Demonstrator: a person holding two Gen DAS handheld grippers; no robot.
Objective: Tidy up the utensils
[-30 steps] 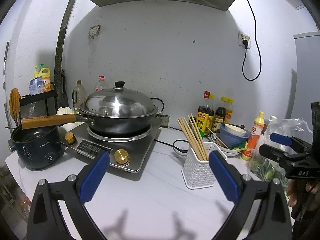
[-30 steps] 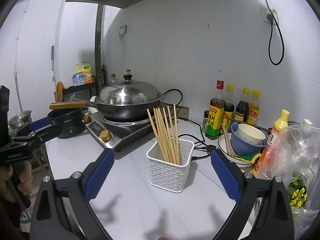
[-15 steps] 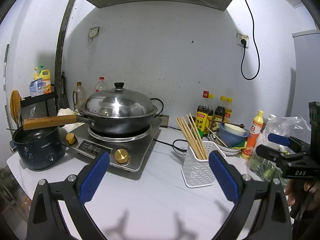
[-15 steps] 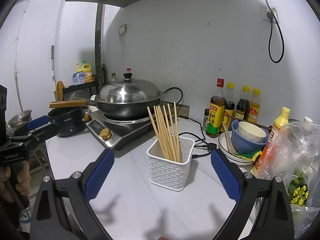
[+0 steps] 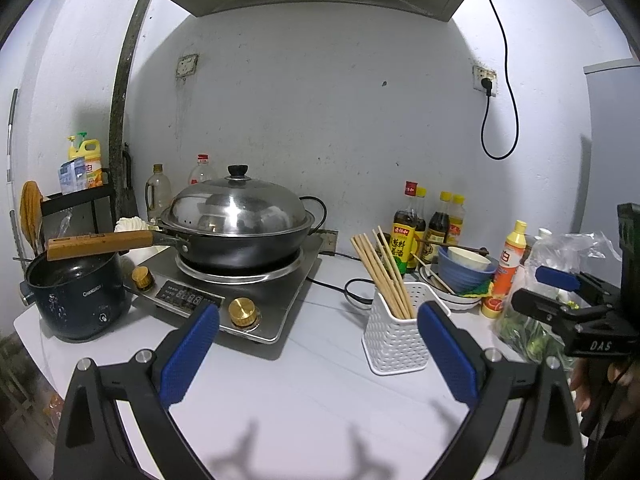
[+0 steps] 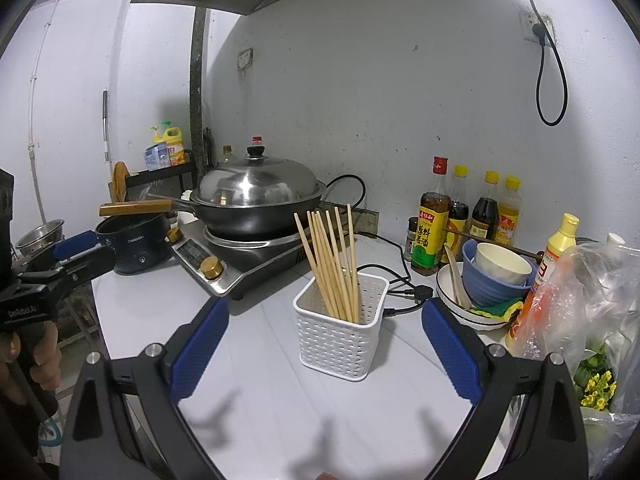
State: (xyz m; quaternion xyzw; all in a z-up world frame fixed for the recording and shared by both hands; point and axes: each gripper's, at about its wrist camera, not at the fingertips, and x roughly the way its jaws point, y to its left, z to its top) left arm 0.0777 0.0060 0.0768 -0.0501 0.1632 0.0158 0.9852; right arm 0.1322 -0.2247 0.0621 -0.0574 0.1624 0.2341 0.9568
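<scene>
Both the left gripper (image 5: 318, 350) and right gripper (image 6: 324, 350) are held wide apart, empty. The chopsticks (image 6: 334, 264) in the white basket (image 6: 340, 338) should be approached squarely from the bench's front edge.

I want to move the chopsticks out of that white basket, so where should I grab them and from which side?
Grip the chopsticks on their bare upper shafts, above the white basket rim, probably coming from above with the open right gripper. They lean left and fan apart at the tips, so close where they bunch, just above the rim.

Ahead of my jaws, a white perforated basket (image 6: 340, 332) stands upright on the tabletop (image 6: 256, 384); its wooden chopsticks (image 6: 332, 260) fan out, leaning left, tips above its rim.
</scene>
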